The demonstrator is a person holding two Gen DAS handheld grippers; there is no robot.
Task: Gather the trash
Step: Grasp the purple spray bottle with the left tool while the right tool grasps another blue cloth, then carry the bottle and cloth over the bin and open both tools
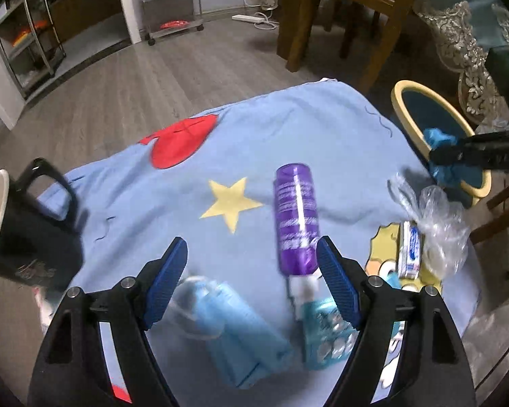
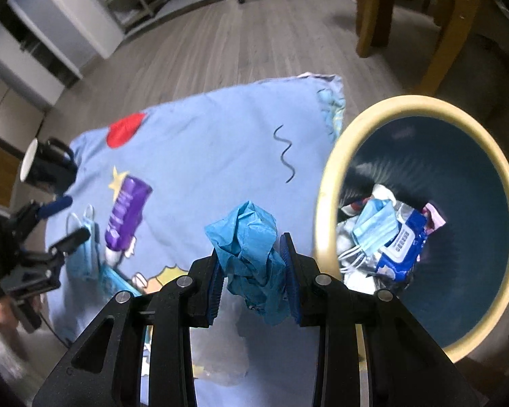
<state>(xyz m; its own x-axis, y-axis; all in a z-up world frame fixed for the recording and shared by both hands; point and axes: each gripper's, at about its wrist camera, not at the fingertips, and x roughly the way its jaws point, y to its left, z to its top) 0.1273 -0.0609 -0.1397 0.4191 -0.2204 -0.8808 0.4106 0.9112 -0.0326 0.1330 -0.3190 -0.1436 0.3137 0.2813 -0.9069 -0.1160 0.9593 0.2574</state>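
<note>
My right gripper [image 2: 251, 257] is shut on a crumpled blue glove [image 2: 251, 247] and holds it above the blue cloth [image 2: 203, 149], just left of the trash bin [image 2: 329, 183]. The bin has a cream rim and holds masks and a wipes pack [image 2: 398, 251]. My left gripper [image 1: 252, 257] is open above a blue face mask [image 1: 234, 325] and a blister pack [image 1: 325, 335]. A purple bottle [image 1: 297, 217] lies by its right finger. The right gripper [image 1: 471, 152] with the glove [image 1: 439, 137] also shows in the left wrist view, at the bin [image 1: 403, 93].
A black mug [image 1: 23, 230] stands at the cloth's left edge. A clear plastic bag [image 1: 437, 224] and a small white box [image 1: 410, 251] lie at the right. A wooden chair [image 1: 349, 17] and a draped table [image 1: 458, 44] stand behind the bin.
</note>
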